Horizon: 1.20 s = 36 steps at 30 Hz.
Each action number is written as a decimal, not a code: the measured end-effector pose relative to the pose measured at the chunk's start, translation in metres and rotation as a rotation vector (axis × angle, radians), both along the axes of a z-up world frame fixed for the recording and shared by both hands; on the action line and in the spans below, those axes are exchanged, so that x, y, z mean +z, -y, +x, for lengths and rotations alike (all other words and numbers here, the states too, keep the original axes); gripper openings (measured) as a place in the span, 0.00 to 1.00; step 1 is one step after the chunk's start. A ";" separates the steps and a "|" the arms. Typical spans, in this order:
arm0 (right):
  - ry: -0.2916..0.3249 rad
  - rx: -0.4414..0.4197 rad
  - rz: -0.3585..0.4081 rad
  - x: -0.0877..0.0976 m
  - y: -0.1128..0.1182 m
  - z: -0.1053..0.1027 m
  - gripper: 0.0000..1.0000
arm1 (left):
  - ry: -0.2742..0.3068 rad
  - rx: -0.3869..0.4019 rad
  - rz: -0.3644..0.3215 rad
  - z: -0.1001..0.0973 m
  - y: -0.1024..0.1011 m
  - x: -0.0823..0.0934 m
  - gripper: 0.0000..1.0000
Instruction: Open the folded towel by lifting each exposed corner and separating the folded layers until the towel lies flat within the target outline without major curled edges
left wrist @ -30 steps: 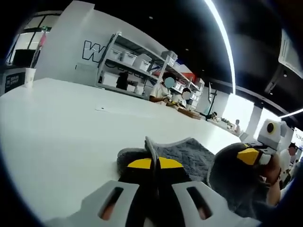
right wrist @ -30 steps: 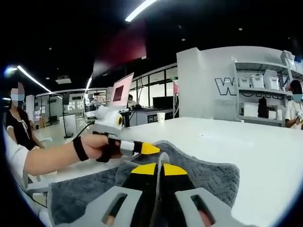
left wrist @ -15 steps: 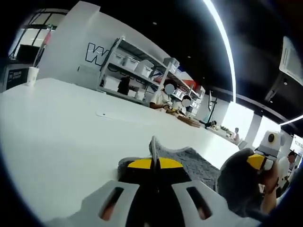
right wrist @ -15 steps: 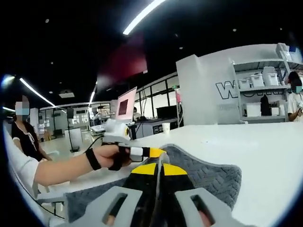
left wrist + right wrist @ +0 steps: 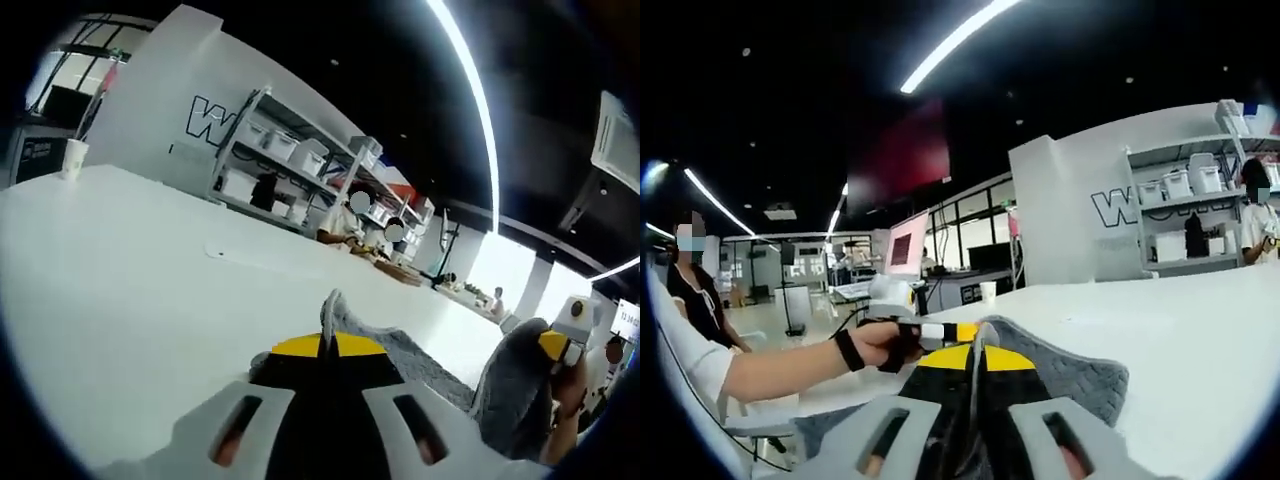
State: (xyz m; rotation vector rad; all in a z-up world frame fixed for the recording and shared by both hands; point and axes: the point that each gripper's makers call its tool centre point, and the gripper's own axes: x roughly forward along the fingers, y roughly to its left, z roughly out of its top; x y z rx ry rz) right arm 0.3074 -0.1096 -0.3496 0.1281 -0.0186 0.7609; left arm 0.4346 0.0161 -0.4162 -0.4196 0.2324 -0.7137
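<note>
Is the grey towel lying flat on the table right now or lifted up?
Lifted. Both the left gripper and right gripper are shut on the grey towel, which slopes up from the white table to the jaws.

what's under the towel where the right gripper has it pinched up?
The towel is pinched up by the right gripper. Beyond its edge lies bare white table. What is beneath the raised fold is hidden by cloth and jaws.

Both tools, the left tool (image 5: 326, 345) and right tool (image 5: 977, 357), have jaws pressed together, held low and level.
</note>
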 end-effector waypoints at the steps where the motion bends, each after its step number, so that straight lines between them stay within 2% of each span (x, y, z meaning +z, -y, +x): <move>1: 0.001 -0.002 0.002 0.001 0.001 0.000 0.00 | 0.000 0.000 -0.002 0.000 0.000 0.001 0.01; 8: 0.028 -0.029 0.012 0.012 0.011 -0.004 0.00 | -0.007 0.021 -0.021 0.005 -0.003 0.005 0.01; 14: 0.051 -0.032 0.026 0.020 0.015 -0.009 0.00 | 0.005 0.016 -0.024 0.004 0.002 0.011 0.01; 19: 0.070 -0.031 0.049 0.027 0.016 -0.019 0.00 | 0.012 0.021 -0.031 0.003 0.003 0.015 0.01; 22: 0.085 -0.029 0.068 0.033 0.016 -0.024 0.00 | 0.033 0.011 -0.049 0.002 0.005 0.020 0.01; 24: 0.096 -0.029 0.080 0.038 0.017 -0.028 0.00 | 0.047 0.018 -0.062 0.010 0.003 0.026 0.01; 26: 0.110 -0.036 0.108 0.044 0.020 -0.031 0.00 | 0.063 0.011 -0.067 0.010 0.006 0.030 0.01; 36: 0.138 -0.062 0.132 0.058 0.029 -0.042 0.00 | 0.103 -0.006 -0.120 0.013 0.012 0.049 0.01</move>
